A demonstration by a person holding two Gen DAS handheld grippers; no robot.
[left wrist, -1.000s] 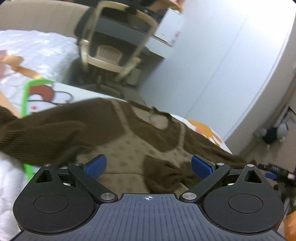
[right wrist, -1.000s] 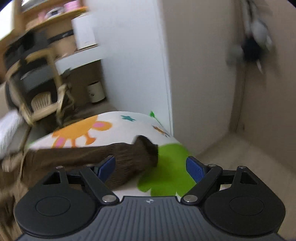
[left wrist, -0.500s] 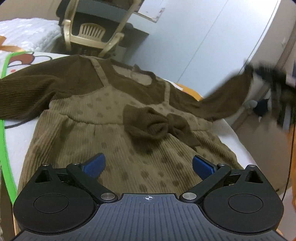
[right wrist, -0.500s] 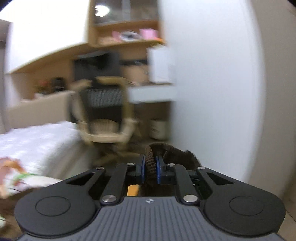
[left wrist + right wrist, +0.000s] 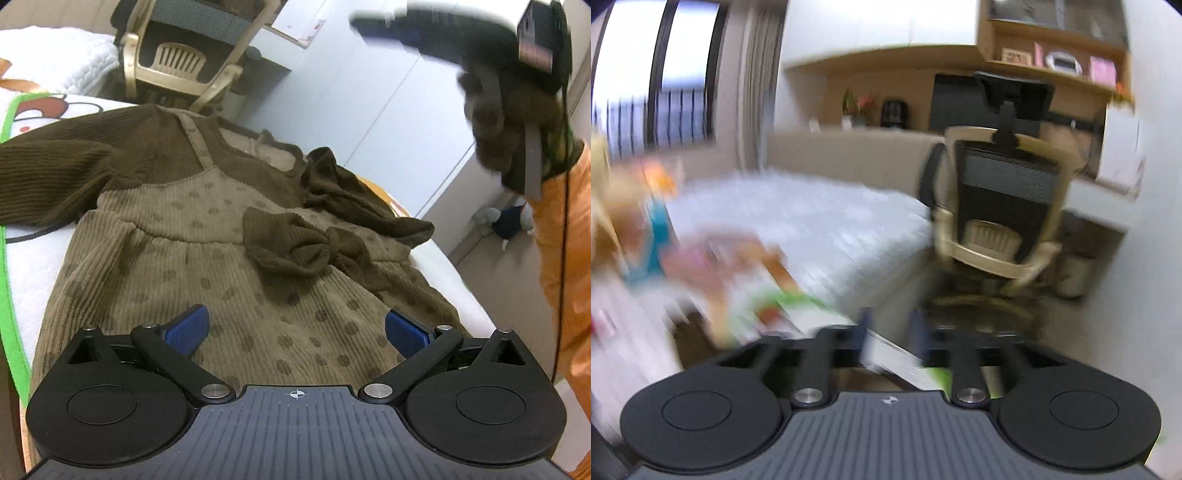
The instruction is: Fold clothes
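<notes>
- Currently the dress (image 5: 236,266) lies front-up on a white bed cover (image 5: 33,258) with a green border, its skirt nearest the left wrist camera and its neckline at the far end.
- Dress body: tan ribbed cloth with darker spots; dark brown bodice and sleeves; a dark brown bow (image 5: 306,251) sits at the waist seam.
- Left-side sleeve (image 5: 55,173) is stretched out flat across the cover.
- Right-side sleeve (image 5: 354,199) lies crumpled on the chest and shoulder, its cuff near the neckline, just above the bow.
- Left gripper (image 5: 295,328): blue fingers spread wide, nothing between them; it hangs over the skirt hem. Contact with the cloth cannot be judged.
- Right gripper (image 5: 443,29) appears blurred in the upper right of the left view, raised well above the dress, held by a gloved hand (image 5: 509,122) on an orange sleeve (image 5: 565,258).
- Right wrist view is badly smeared; its fingers (image 5: 864,332) stand a narrow gap apart, empty, with the bed edge visible through the gap.
- Beyond the bed stands an office chair (image 5: 1001,206) before a desk.
</notes>
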